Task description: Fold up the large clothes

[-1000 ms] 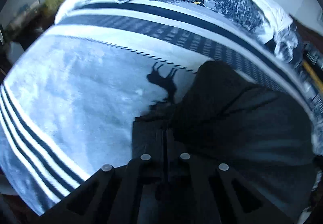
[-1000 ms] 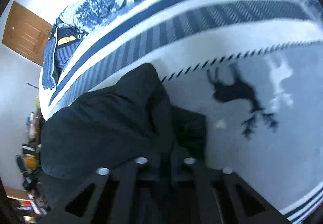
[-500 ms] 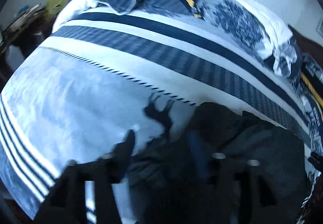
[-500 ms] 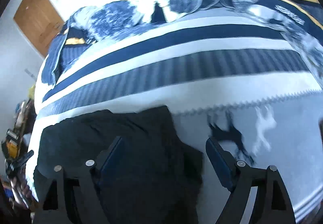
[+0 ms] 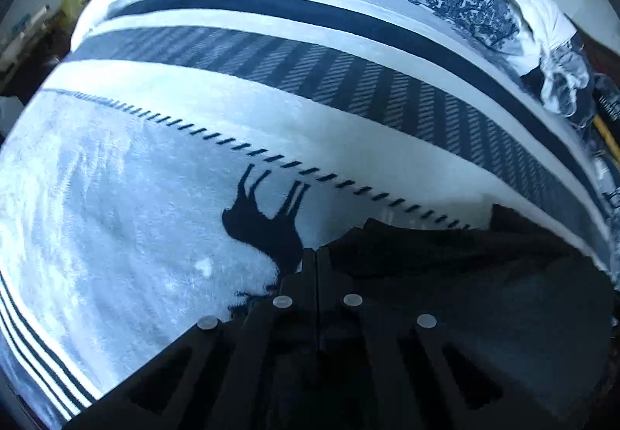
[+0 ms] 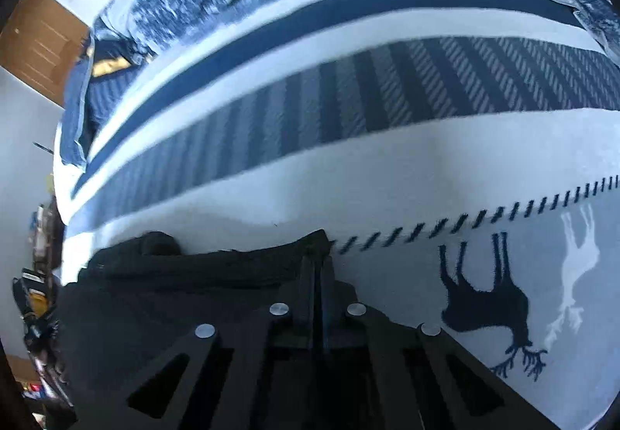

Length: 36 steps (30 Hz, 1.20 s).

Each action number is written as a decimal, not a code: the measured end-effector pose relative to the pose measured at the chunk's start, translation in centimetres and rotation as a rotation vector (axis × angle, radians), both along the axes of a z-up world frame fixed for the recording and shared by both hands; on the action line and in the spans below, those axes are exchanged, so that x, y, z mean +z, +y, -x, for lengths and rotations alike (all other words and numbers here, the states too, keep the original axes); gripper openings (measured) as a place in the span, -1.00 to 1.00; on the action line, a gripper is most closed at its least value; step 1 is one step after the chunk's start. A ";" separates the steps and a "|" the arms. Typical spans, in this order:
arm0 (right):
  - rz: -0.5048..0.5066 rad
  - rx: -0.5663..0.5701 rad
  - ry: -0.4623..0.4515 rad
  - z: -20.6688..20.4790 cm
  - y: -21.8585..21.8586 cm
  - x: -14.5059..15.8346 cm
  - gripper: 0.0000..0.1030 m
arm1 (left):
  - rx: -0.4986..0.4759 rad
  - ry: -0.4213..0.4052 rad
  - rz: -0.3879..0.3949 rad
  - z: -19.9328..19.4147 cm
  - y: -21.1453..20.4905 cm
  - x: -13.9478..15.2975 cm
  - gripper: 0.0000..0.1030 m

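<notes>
Left wrist view shows my left gripper [image 5: 316,255] clenched, its jaws just snapped together on the black garment [image 5: 445,255] edge beside the blanket's [image 5: 116,217] dark deer [image 5: 267,224]; my right gripper [image 6: 316,263] likewise pinches its far corner.

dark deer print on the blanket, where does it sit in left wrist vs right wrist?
Left wrist: dark deer print sits left of centre, just left of the left gripper, upside down.
Right wrist: dark deer print sits lower right, right of the right gripper, beside a white deer.
Shared landmark: the dashed stitch line runs just above the deer's legs.
</notes>
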State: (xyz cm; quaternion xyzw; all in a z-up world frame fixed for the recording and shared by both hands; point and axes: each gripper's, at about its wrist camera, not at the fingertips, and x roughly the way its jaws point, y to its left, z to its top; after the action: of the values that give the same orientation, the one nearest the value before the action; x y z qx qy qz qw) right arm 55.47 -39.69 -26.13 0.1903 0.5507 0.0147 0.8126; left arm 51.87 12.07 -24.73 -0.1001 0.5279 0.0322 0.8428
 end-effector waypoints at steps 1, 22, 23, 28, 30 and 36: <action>0.002 0.002 -0.007 -0.1 0.2 0.0 -0.96 | 0.011 -0.006 -0.008 0.0 0.0 0.2 -0.99; 0.003 -0.072 -0.312 35.3 6.0 13.5 0.51 | 0.074 -0.349 -0.175 33.3 -5.6 15.4 0.59; 0.028 -0.047 -0.319 36.4 6.8 14.2 0.51 | 0.051 -0.361 -0.179 34.2 -6.2 16.1 0.60; 0.114 0.024 -0.412 40.5 9.8 19.1 0.51 | -0.008 -0.457 -0.278 38.1 -9.7 21.0 0.66; 0.115 0.033 -0.459 42.0 10.7 21.3 0.51 | -0.010 -0.489 -0.273 39.8 -10.5 23.0 0.68; 0.159 0.061 -0.562 46.8 13.1 25.9 0.51 | -0.012 -0.585 -0.305 44.8 -12.1 26.7 0.76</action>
State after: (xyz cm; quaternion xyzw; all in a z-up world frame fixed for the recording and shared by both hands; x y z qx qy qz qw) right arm 8.66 -26.63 -0.21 0.0977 0.3091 0.0480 0.9448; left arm 7.05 -0.01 1.94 0.0256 0.2531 0.0757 0.9641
